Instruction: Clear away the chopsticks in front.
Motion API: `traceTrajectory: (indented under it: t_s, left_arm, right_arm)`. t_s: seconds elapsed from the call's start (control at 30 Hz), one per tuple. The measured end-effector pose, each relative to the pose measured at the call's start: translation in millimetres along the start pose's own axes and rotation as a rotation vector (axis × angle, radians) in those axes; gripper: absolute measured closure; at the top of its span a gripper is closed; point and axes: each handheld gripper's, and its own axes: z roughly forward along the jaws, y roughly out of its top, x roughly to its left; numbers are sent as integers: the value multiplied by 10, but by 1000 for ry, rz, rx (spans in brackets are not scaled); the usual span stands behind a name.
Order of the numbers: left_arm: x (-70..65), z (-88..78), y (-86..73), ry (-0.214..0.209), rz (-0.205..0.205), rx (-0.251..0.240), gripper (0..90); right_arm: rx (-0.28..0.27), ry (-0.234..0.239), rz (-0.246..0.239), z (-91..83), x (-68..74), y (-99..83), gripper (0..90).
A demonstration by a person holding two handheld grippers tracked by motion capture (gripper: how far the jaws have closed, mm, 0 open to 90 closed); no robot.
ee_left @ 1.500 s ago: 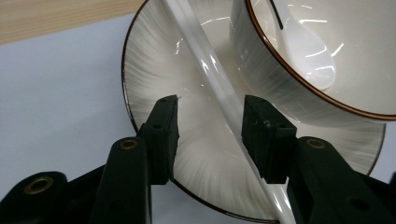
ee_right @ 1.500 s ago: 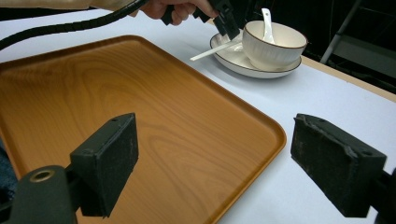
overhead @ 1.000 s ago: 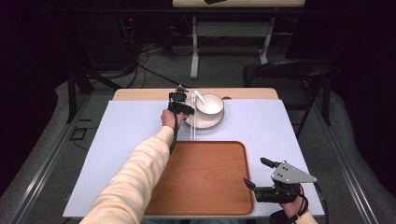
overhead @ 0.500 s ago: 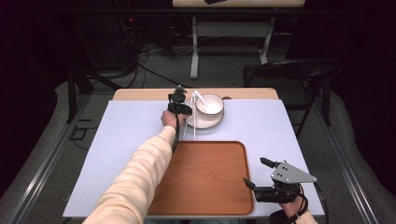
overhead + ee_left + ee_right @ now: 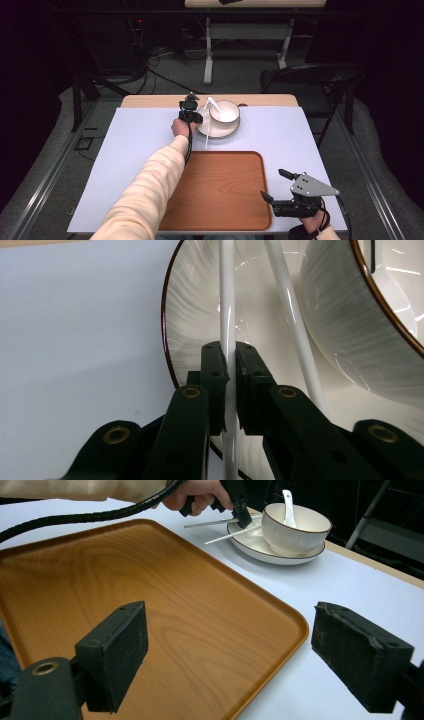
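A white bowl [image 5: 225, 111] with a white spoon [image 5: 212, 103] stands on a white plate [image 5: 215, 131] at the table's far middle. Two white chopsticks lie over the plate's left side. My left gripper [image 5: 231, 375] has just been closing, and its pads now press on one chopstick [image 5: 227, 300]. The other chopstick [image 5: 292, 315] lies free beside it, against the bowl [image 5: 345, 325]. In the high view the left gripper [image 5: 192, 112] sits at the plate's left rim. My right gripper [image 5: 245, 655] hangs open over the near right corner of the wooden tray [image 5: 125, 580], with nothing between its jaws.
The wooden tray [image 5: 220, 190] lies at the near middle of the pale blue table cover. A black folding chair [image 5: 310, 75] stands beyond the table's far right corner. Cables and a table leg show on the floor behind.
The left gripper's jaws have drawn together at the plate's left rim. Neither hand has shifted, and the bowl, plate and tray stay put.
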Motion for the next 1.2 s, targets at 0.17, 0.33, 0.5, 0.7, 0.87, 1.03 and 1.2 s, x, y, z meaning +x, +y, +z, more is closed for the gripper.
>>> traceTrajectory:
  t_s: [0.17,0.33,0.5,0.7,0.87,1.03,1.2]
  left_arm:
    - [3,-40,11,-8,-3,-14,842]
    - [-9,-153,22,-8,6,-38,842]
    - [-8,-278,26,-11,15,-57,843]
    - [61,-404,-21,-13,29,-71,843]
    - [118,-514,-74,-27,28,-95,844]
    - [183,-617,-140,-38,24,-116,844]
    - [294,-773,-241,-49,25,-142,844]
  right_arm:
    - [1,0,0,2,-3,-1,144]
    - [4,-1,0,2,-4,-1,144]
    - [4,0,2,2,-2,-1,144]
    - [5,0,0,4,-3,0,144]
    - [4,-1,0,4,-1,1,144]
    - [5,-1,1,4,-4,0,144]
    - [5,-1,2,5,-3,1,144]
